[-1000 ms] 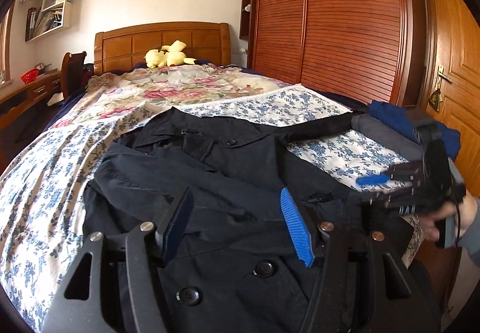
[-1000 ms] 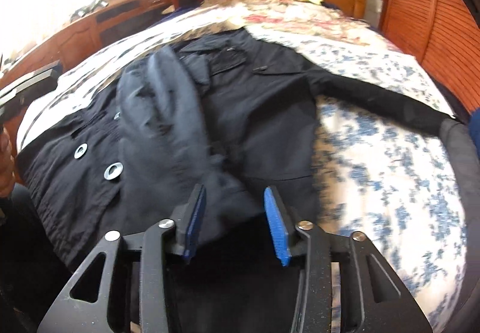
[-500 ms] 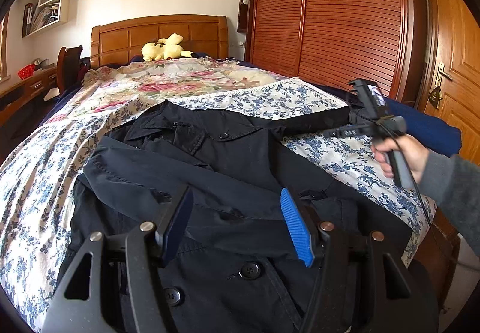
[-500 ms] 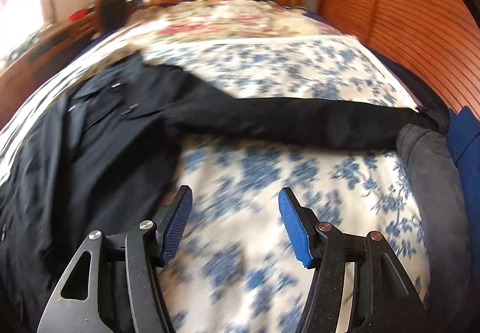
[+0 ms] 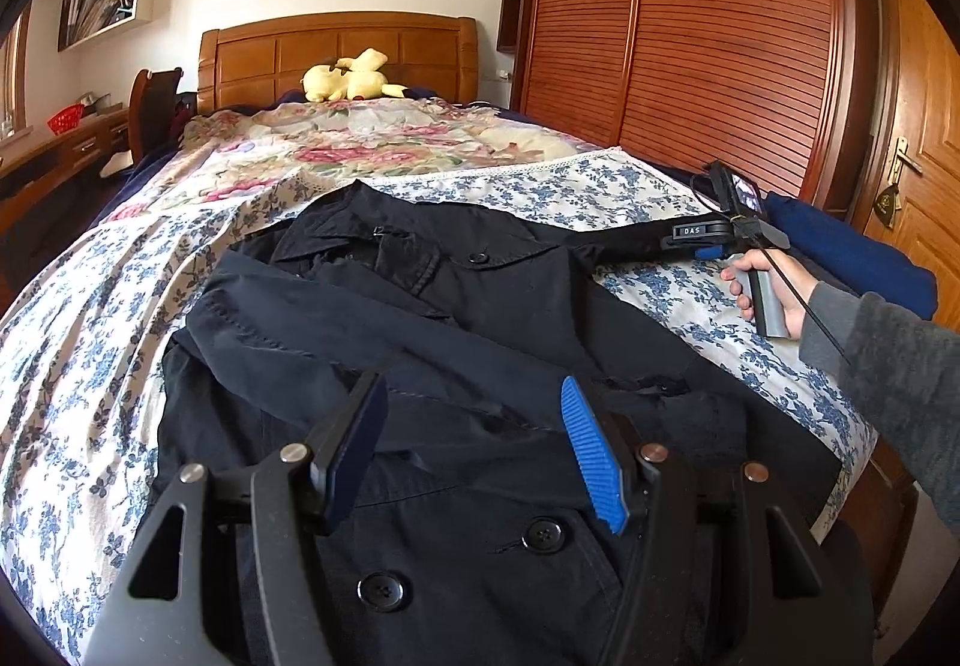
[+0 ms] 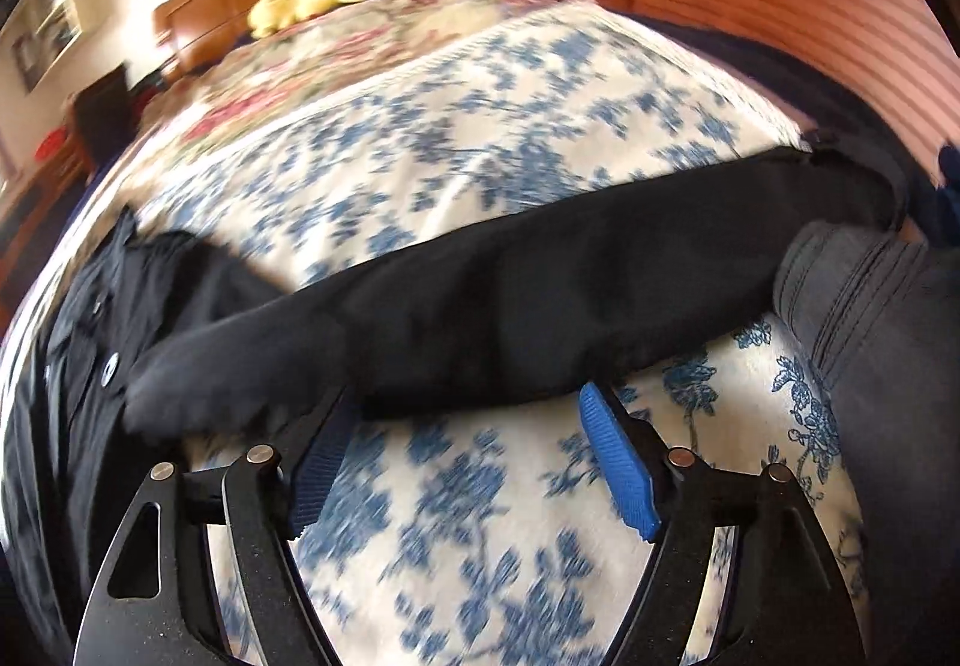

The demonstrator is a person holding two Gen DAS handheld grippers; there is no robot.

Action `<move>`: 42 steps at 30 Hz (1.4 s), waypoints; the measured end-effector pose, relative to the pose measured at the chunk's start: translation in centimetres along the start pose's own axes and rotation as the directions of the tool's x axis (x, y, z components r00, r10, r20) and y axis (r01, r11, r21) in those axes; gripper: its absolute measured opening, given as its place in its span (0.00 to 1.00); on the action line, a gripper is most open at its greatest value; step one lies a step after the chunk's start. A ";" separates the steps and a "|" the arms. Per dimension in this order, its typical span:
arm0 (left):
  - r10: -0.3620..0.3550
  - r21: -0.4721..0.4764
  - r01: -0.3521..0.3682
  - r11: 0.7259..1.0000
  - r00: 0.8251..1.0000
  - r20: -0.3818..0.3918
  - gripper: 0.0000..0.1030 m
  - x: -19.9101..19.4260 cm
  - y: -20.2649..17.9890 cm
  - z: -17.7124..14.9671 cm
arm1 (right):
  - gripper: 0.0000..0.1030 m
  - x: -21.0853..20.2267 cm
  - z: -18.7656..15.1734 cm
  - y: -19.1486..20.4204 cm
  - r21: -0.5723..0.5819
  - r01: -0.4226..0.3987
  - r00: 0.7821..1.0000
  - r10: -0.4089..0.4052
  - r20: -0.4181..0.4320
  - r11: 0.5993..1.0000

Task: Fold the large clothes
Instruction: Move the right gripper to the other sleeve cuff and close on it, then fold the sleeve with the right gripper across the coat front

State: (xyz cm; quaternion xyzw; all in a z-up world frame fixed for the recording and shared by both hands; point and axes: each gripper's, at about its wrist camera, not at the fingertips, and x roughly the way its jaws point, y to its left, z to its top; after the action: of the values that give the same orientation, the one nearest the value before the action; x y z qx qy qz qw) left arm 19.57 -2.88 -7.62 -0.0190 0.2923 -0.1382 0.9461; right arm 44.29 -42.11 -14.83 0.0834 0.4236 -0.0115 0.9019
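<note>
Item: black coat [image 5: 480, 318], buttoned front up, spread on a bed [image 5: 78, 318] with a blue-flowered cover.
- Body: fills the centre and 6 o'clock part of the left wrist view. Collar lies toward 12 o'clock.
- One sleeve [image 5: 288, 330]: folded across the chest, running from 9 o'clock toward the centre.
- Other sleeve [image 6: 510, 294]: stretched out flat toward 3 o'clock; in the right wrist view it crosses the frame from 9 to 2 o'clock, its far end beside grey trousers [image 6: 870, 342].

Item: left tool [image 5: 474, 444]. Jaws wide apart, nothing between them; it hovers above the coat's lower front near two buttons [image 5: 543, 534].

Item: right tool [image 6: 462, 456]. Jaws wide apart, nothing gripped; the fingertips sit at the near edge of the outstretched sleeve, and contact cannot be told through the blur. From the left wrist view it appears at 3 o'clock, held by the right hand [image 5: 762, 294] over the sleeve.

Surroundings: yellow soft toy [image 5: 348, 78] at the wooden headboard [image 5: 336, 54], 12 o'clock; slatted wardrobe [image 5: 720, 36] at 1 to 2 o'clock; blue folded cloth [image 5: 840, 246] at 3 o'clock.
</note>
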 end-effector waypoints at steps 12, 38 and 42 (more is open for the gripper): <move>0.000 0.007 0.000 1.000 1.000 -0.028 0.58 0.8 0.2 0.0 | 0.59 2.1 1.5 -2.7 0.150 -0.011 1.000 0.010 0.006 0.989; 0.018 0.015 -0.018 1.000 0.999 -0.031 0.58 0.7 0.1 -0.2 | 0.02 -12.1 -3.1 18.7 -0.476 -0.402 0.880 0.474 0.035 0.782; 0.027 0.024 -0.026 0.999 0.999 -0.033 0.58 0.7 0.1 -0.2 | 0.02 -10.2 -6.6 21.2 -0.515 -0.392 0.909 0.407 -0.091 0.762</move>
State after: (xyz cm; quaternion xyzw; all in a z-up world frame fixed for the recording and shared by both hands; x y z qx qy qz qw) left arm 20.07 -2.93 -8.16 -0.0017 0.3067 -0.1293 0.9430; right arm 34.67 -20.63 -8.14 -0.0766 0.3709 0.2950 0.8772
